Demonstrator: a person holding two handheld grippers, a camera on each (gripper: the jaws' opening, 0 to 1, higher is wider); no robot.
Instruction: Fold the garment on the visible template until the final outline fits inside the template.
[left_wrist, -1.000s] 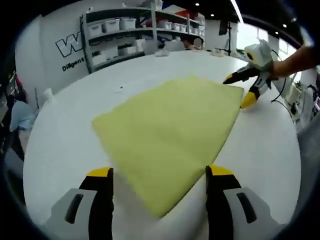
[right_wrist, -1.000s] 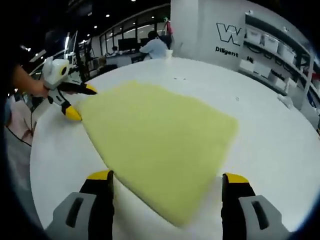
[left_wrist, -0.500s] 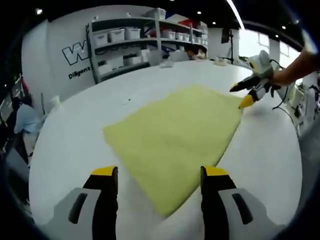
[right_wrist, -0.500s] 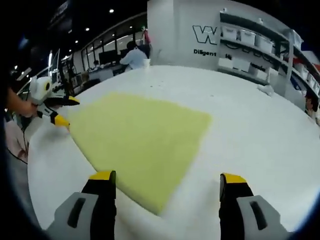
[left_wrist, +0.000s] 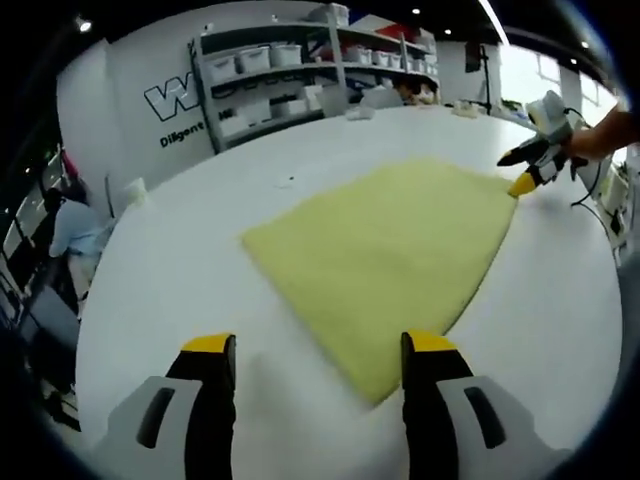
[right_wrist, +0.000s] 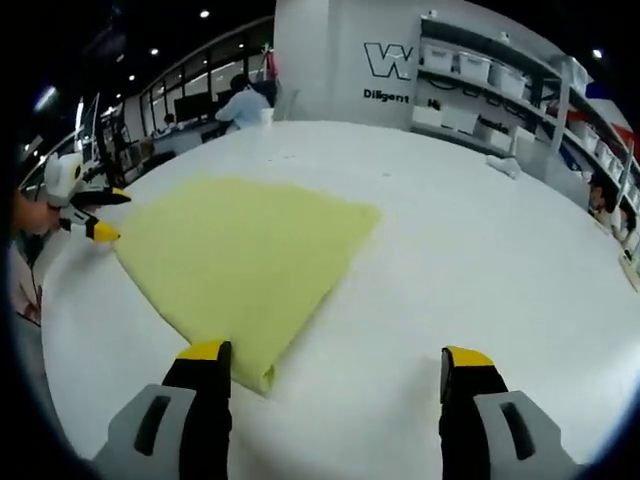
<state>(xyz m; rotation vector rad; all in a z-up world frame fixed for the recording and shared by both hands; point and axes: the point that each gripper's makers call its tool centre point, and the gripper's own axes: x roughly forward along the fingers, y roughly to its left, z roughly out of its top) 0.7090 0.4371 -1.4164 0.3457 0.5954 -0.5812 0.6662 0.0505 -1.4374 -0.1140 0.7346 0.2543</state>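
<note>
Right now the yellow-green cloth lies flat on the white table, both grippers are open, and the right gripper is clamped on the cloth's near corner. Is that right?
Not quite. The right gripper is not clamped on anything: in the right gripper view its jaws stand open and the cloth ends beside its left jaw, ungripped. The rest holds: the cloth lies flat on the white table, and the left gripper is open too.

The room is a large open workshop or lab with a dark ceiling fitted with spot lights. A white wall (right_wrist: 330, 60) carries large lettering, and metal shelving (left_wrist: 300, 70) beside it holds rows of white bins (right_wrist: 480, 70). A wide white table (right_wrist: 480, 240) fills the foreground, and a seated person (right_wrist: 243, 103) works at a screen in the background.
</note>
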